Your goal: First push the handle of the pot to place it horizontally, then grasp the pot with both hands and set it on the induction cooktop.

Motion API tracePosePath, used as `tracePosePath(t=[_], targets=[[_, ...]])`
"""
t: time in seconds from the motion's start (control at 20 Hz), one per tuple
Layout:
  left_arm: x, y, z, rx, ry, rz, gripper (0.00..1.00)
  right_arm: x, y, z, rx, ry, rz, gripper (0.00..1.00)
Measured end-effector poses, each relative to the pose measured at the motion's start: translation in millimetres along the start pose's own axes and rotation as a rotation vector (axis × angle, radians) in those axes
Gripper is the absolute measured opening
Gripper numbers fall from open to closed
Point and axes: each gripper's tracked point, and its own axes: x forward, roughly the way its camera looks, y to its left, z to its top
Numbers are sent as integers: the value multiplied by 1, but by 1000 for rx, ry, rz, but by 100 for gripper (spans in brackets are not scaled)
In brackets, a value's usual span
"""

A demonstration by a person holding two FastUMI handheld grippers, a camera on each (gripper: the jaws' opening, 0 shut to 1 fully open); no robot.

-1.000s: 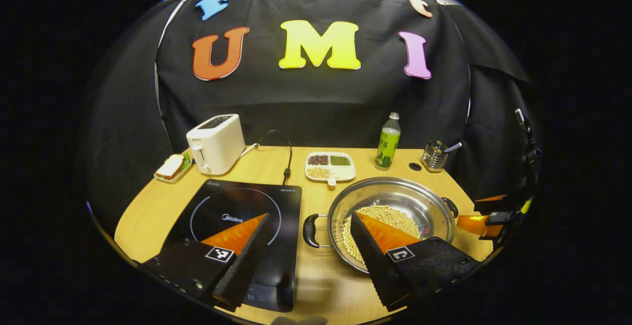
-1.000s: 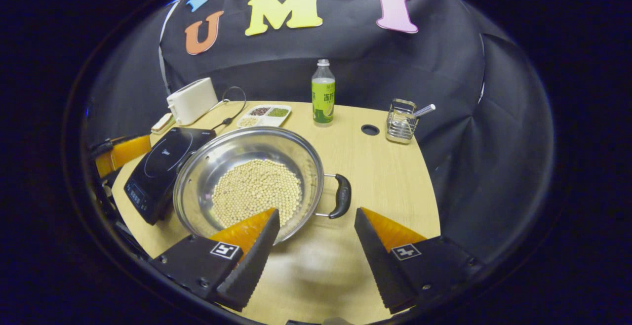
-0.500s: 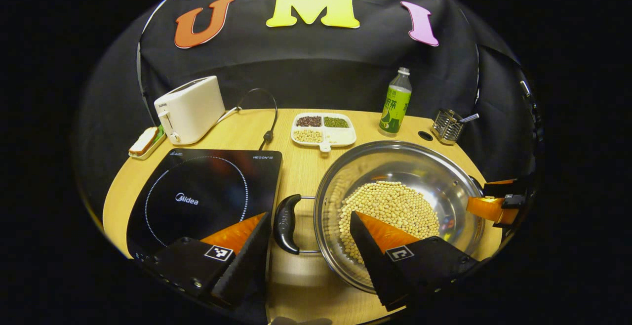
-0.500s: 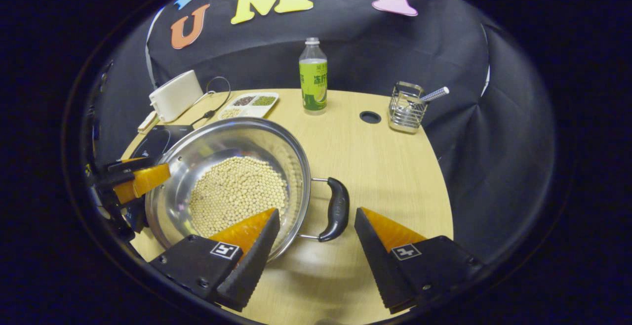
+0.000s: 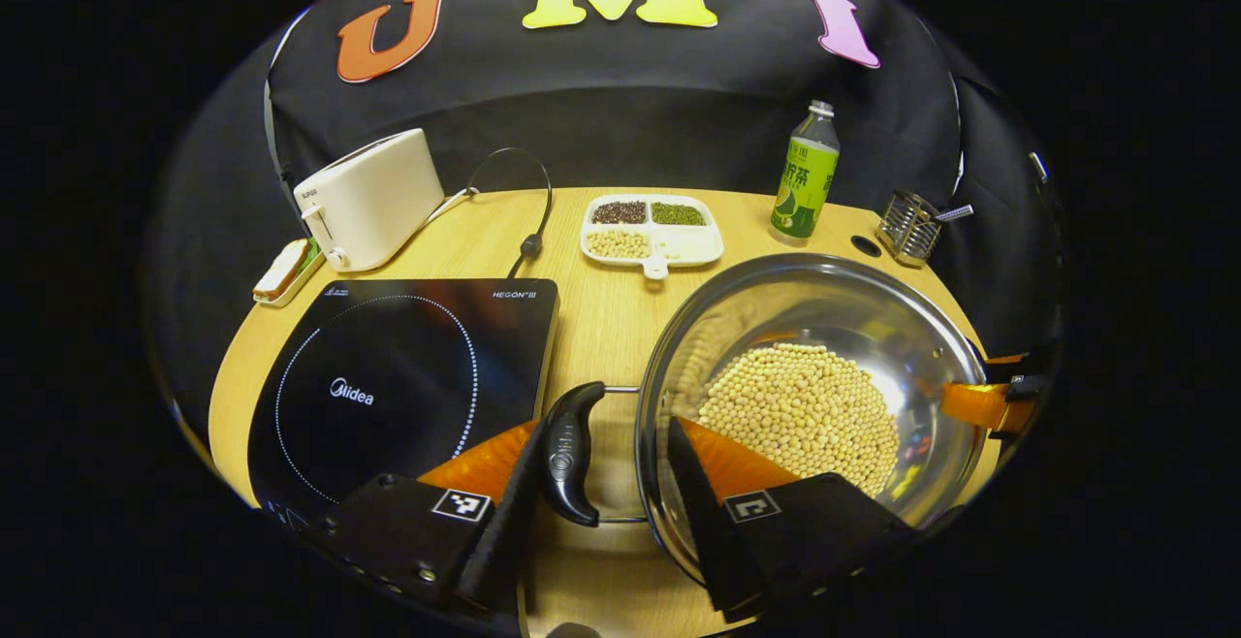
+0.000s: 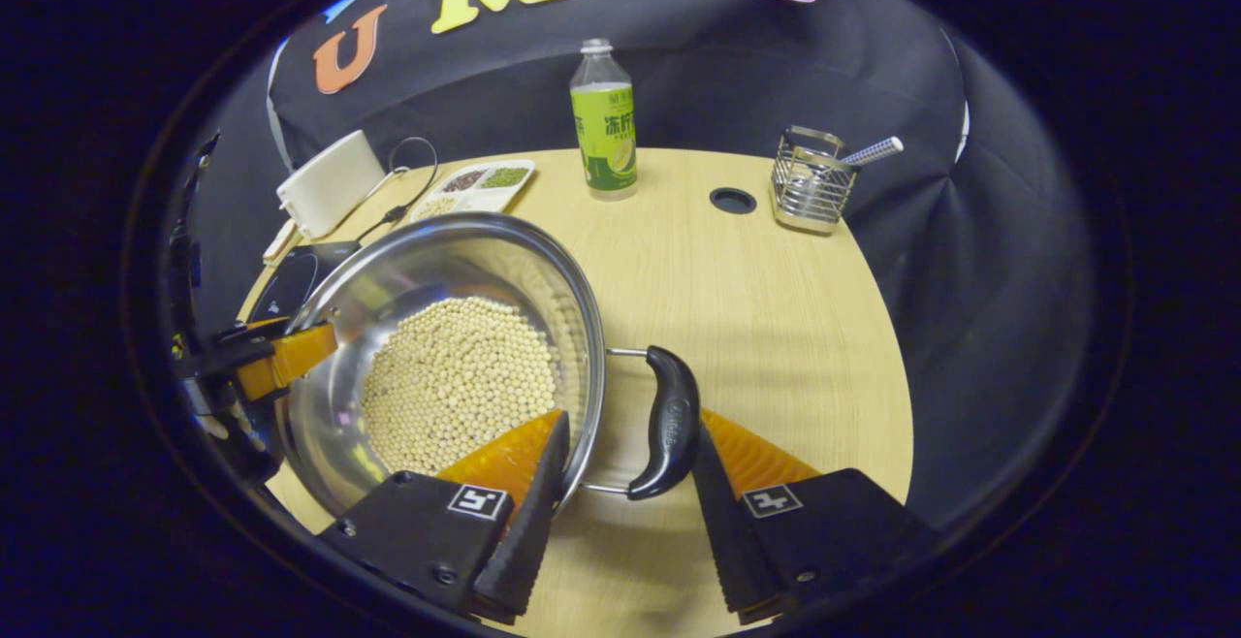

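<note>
Tabletop (image 5: pixel 591 328) carries everything; largest task item ahead of the left claw (image 5: pixel 601 483) is the cooktop (image 5: pixel 388 381), flat and bare, off to that claw's left-front, so the landing spot is free. Pot (image 5: pixel 814 405), steel and loaded with beans (image 5: pixel 800 415), sits to the right-front of the left claw and to the left-front of the right claw (image 6: pixel 625 478), i.e. between the two, just beside the cooktop and not on it yet. Its two black handles point sideways, one toward each claw, so my read is the push step is done and this is the two-handed grasp. Left handle (image 5: pixel 567 449) lies in the gap of the left claw: left finger touching or just beside it, right finger over the pot rim; fingers apart, not clamped as far as I can tell. Right handle (image 6: pixel 669 420) likewise sits between the right claw's fingers, one finger inside the rim line, the other just outside the handle; apart, no squeeze visible. The right claw also shows in the left gripper view at the pot's far side. Next call: close both evenly, lift level since loose beans shift. Toaster (image 5: pixel 373 197), bottle (image 5: pixel 805 177) and divided tray (image 5: pixel 654 236) sit well behind, clear of the path.
</note>
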Motion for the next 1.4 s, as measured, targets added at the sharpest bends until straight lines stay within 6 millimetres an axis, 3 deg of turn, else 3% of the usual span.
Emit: tracePosePath(t=[0.2, 0.25, 0.3, 0.55, 0.6, 0.65, 0.75, 1.1, 1.4], targets=[[0, -2, -3, -69, 43, -18, 65, -1, -2, -3, 24, 29, -33, 66], [1, -1, -4, -70, 51, -21, 54, -1, -1, -4, 28, 26, -25, 65], [0, 0, -3, -66, 48, -19, 64, -1, 0, -2, 36, 19, -20, 64], [-8, 2, -2, -32, 66, -28, 59, -12, 5, -7, 75, 30, -40, 56], [-11, 3, 0, -30, 57, -41, 69, -19, 9, -8, 82, 22, -46, 55], [-17, 6, 3, -22, 47, -51, 58, -27, 12, -7, 80, 6, -56, 55], [-28, 15, 10, -15, 32, -63, 58, -43, 24, -3, 76, -8, -79, 55], [-62, 79, 30, -10, -18, -60, 58, -77, 93, 10, 78, -59, -75, 55], [-82, 161, 26, -19, -25, -10, 58, -75, 173, 13, 59, -60, -26, 55]])
